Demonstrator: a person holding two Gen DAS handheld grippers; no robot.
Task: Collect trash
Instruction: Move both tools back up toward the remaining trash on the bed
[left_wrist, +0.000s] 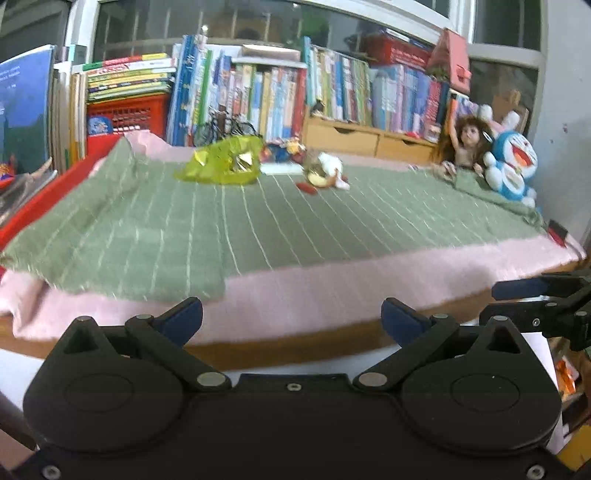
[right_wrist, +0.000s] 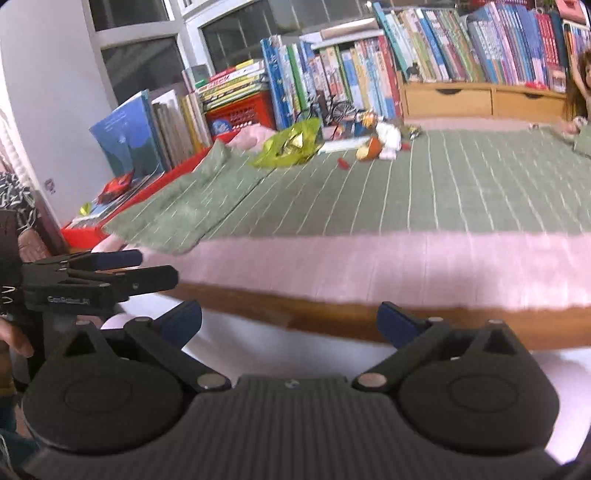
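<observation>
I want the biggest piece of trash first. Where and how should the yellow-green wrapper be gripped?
Pinch the yellow-green wrapper at its raised, crumpled top, coming from above on the near side. It lies loose on the green cloth, so flat edges likely offer little to hold.

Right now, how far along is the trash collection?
Nothing looks collected yet. The yellow-green wrapper, the crumpled scraps and a small red piece all lie at the far side of the green blanket. Neither tool holds anything: the left gripper and right gripper hang before the near table edge, jaws wide open. All picking remains.
</observation>
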